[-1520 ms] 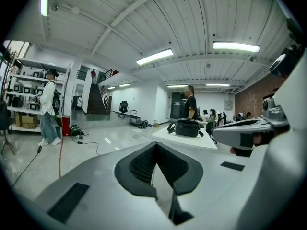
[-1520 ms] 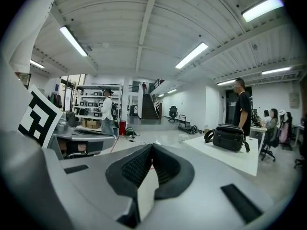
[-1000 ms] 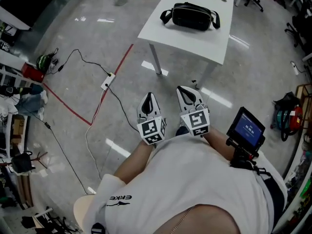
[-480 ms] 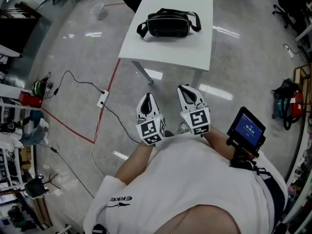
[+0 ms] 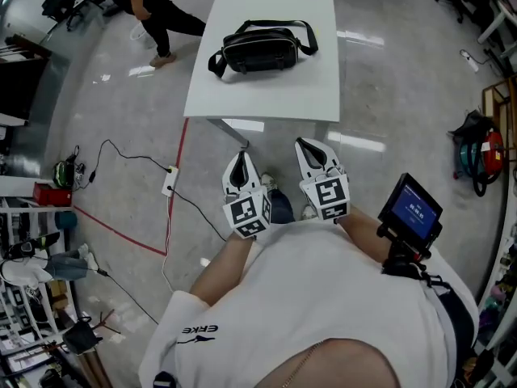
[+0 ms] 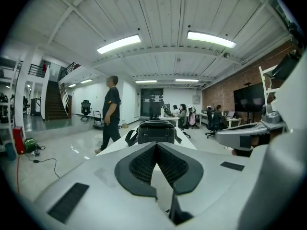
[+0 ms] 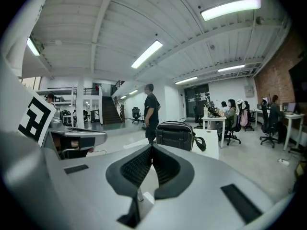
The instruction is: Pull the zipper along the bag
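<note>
A black bag (image 5: pixel 260 48) with a shoulder strap lies on a white table (image 5: pixel 315 95) ahead of me. It also shows past the jaws as the bag (image 6: pixel 156 132) in the left gripper view and the bag (image 7: pixel 175 134) in the right gripper view. My left gripper (image 5: pixel 237 163) and right gripper (image 5: pixel 309 149) are held close to my body, short of the table's near edge and well apart from the bag. Both are shut, tips together, with nothing between them. The zipper is too small to make out.
A person in dark clothes (image 5: pixel 149 10) walks past the table's far left corner. A cable with a power strip (image 5: pixel 170 182) and red floor tape (image 5: pixel 174 168) run at the left. A small screen (image 5: pixel 409 210) is mounted by my right arm. Bags (image 5: pixel 478 152) lie at right.
The view has swung so the table and bag sit more centred and squarer ahead. A person has come into view at the top left. Both grippers stay held close to my body.
</note>
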The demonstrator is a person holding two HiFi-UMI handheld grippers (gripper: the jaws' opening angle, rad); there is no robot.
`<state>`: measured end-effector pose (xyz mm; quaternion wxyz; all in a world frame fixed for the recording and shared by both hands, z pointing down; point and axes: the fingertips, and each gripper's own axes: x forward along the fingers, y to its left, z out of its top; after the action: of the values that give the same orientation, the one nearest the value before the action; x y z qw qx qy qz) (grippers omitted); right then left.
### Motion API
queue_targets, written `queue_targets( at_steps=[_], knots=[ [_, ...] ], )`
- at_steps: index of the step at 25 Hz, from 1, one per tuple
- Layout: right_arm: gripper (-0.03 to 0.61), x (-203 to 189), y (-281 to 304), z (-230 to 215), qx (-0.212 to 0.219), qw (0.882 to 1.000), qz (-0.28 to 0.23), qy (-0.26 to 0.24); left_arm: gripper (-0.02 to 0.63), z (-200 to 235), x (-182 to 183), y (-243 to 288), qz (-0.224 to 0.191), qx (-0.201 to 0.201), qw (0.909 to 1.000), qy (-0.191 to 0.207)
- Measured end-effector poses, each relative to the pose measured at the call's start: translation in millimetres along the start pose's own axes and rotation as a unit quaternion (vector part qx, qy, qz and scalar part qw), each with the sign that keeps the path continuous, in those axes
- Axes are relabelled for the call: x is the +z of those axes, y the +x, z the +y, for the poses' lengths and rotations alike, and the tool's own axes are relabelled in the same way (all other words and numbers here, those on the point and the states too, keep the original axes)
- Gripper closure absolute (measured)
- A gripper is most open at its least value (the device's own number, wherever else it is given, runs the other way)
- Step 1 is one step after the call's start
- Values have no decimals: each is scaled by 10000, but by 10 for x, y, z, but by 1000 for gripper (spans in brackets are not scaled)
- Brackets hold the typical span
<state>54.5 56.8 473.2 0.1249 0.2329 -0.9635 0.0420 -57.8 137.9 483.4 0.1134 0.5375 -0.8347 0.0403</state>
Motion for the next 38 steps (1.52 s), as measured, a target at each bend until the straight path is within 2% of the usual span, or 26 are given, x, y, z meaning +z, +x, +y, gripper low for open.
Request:
queue_targets(
  at_steps=[12, 18, 26, 32, 38],
  knots=[
    [572, 203, 750, -347, -739, 9972, 97, -24, 611, 323, 223, 981, -21, -642, 9979, -13],
    [574, 276, 1273, -439, -1183, 9927, 232, -25, 611, 688, 296, 1524, 36, -936, 9956, -46],
    [574, 312, 1523, -656, -1754, 9841, 279, 10, 611, 847, 358, 1866, 53, -1291, 9916, 8],
    [572, 329, 1682, -749, -2054, 9782, 299, 121, 611, 1040, 373, 2035, 69, -1410, 9900, -16],
    [574, 279, 1502, -1226, -2369, 9708, 302, 203, 611, 826, 409, 2173, 64, -1417, 9899, -6]
  ],
)
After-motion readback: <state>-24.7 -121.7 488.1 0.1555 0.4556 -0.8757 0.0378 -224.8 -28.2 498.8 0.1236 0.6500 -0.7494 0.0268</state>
